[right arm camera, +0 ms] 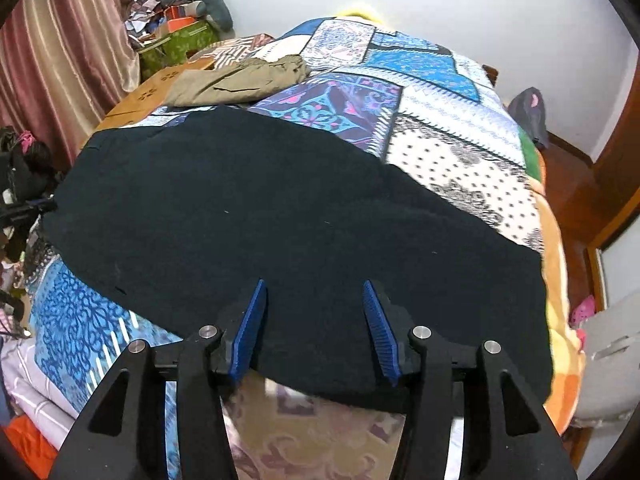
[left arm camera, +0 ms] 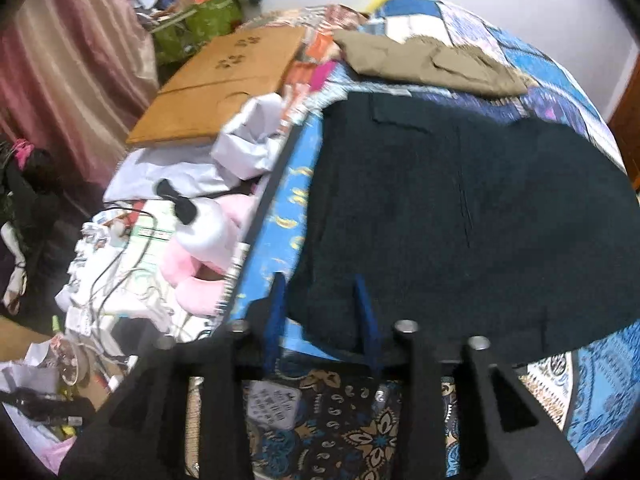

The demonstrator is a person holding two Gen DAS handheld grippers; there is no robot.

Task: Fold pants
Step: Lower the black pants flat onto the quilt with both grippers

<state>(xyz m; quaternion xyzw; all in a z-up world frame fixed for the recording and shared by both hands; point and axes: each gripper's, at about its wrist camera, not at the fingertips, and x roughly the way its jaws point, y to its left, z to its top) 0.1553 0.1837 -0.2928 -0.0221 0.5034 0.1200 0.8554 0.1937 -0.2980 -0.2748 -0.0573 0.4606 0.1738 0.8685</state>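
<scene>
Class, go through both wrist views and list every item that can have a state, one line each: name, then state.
dark pants: spread flat across the bed, not yet folded
khaki garment: folded, lying beyond the dark pants
patchwork quilt: spread over the bed, under both garments
left tool: open, over the near edge of the pants
right tool: open, pads apart over the pants' near edge
curtain: drawn

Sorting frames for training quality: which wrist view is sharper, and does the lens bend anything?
Left wrist view: motion-smeared, dark pants lose their detail. Right wrist view: crisp, blue pads sharply ridged. Both: fisheye bulges the patchwork bedspread, corners dark.
</scene>
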